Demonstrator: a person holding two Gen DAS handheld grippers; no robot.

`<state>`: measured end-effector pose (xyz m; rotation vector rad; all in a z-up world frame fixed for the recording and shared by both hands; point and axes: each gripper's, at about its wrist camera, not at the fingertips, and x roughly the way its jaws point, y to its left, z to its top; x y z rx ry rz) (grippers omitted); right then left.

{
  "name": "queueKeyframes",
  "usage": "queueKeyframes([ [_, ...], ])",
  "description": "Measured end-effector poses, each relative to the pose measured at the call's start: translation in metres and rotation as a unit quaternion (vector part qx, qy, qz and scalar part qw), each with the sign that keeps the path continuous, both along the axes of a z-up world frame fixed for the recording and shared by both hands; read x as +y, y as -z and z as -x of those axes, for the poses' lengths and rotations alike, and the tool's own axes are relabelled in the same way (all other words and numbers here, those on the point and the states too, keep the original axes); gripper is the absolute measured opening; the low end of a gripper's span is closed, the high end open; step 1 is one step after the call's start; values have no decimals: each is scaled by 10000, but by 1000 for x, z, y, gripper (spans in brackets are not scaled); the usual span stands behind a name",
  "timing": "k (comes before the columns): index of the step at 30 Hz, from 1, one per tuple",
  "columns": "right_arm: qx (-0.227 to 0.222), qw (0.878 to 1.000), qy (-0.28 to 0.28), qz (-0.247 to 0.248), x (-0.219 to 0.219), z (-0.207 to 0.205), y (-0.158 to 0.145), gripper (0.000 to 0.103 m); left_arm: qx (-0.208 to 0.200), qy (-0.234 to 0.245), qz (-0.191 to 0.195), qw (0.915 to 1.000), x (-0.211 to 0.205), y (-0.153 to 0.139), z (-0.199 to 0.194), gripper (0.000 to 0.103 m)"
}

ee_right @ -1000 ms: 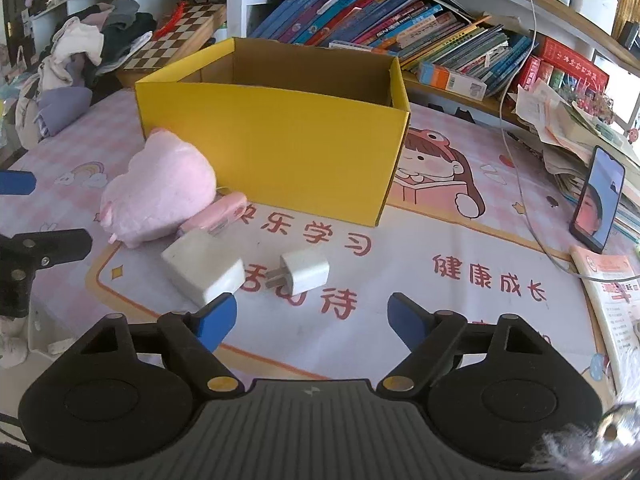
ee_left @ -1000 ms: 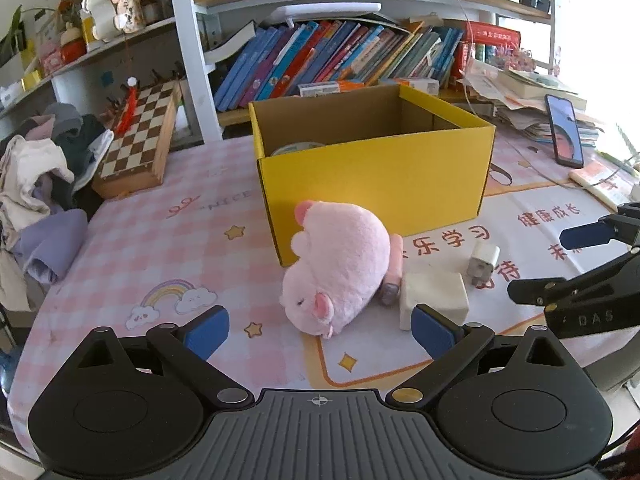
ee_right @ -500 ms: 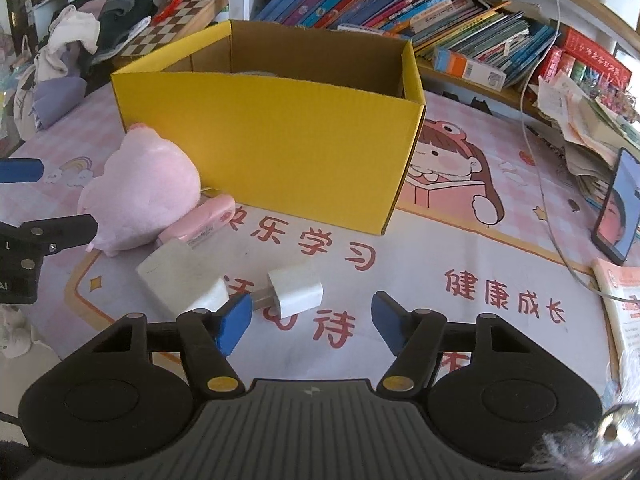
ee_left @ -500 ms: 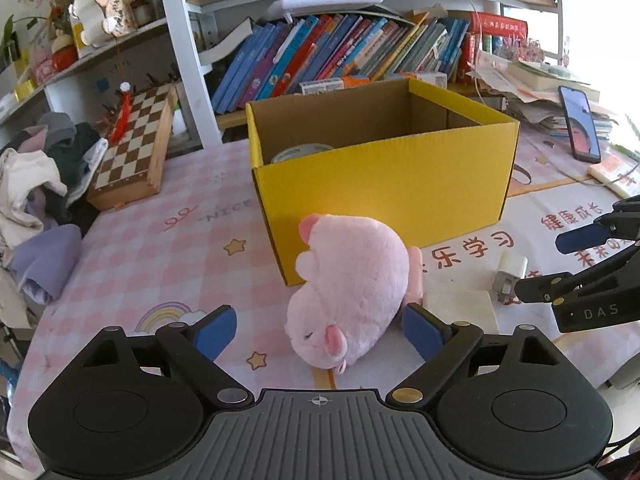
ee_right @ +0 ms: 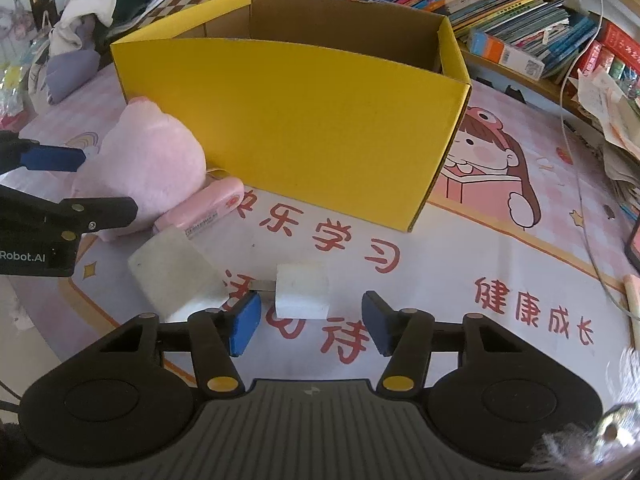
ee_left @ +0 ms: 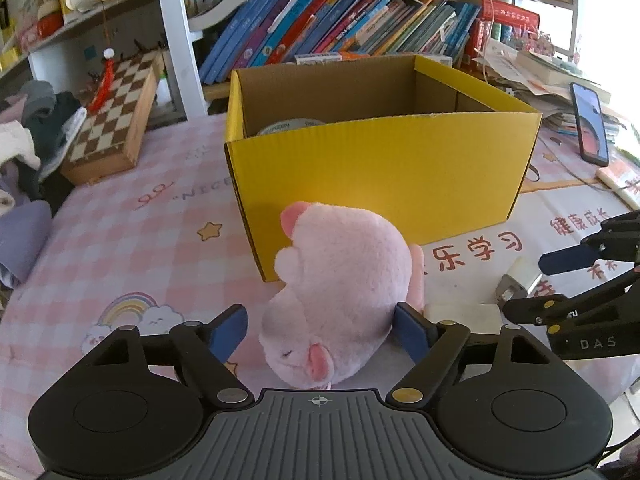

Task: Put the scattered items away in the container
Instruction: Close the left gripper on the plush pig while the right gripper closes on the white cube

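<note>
The pink plush pig [ee_left: 344, 292] is straddled by the spread left gripper [ee_left: 320, 330], its right pad just beside the toy. The white charger plug [ee_right: 302, 290] is framed between the wide-set fingers of the right gripper [ee_right: 308, 322]. The yellow cardboard box [ee_left: 384, 168] stands directly ahead of both.

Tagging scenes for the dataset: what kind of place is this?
Probably a child's study or bedroom at home: packed bookshelf, cartoon-print tablecloth, pink plush toy beside a yellow box, heaped clothes.
</note>
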<state>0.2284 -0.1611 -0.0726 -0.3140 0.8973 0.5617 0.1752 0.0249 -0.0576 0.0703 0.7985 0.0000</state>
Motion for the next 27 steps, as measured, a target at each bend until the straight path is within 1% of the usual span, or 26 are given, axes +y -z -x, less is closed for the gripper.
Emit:
queueKeyframes([
  [5, 19, 10000, -59, -30, 1, -4, 1, 52, 47, 41, 35, 10000, -1, 3, -3, 79],
  [6, 25, 9999, -91, -42, 2, -4, 2, 50, 60, 53, 31, 10000, -1, 4, -3, 77],
  [7, 42, 9999, -122, -48, 3, -4, 2, 45, 73, 64, 28, 9999, -2, 5, -4, 75],
  [8, 60, 9999, -153, -54, 4, -5, 3, 43, 86, 76, 25, 9999, -2, 6, -5, 74],
  [10, 96, 9997, -215, -87, 5, -5, 4, 35, 113, 100, 18, 9999, -3, 7, -6, 71],
  [12, 97, 9996, -233, -130, 4, -6, 4, 31, 139, 123, 12, 9998, -3, 9, -7, 67],
  [16, 92, 9996, -202, -177, 2, -6, 3, 31, 136, 140, 82, 9998, -1, 7, -3, 62],
  [22, 7, 9996, -158, -242, 0, -3, -5, 31, 95, 105, 201, 9997, 5, 1, 7, 61],
  [27, -18, 9996, -92, -268, -3, 2, -10, 31, -67, 57, 229, 9997, 8, -10, 16, 61],
])
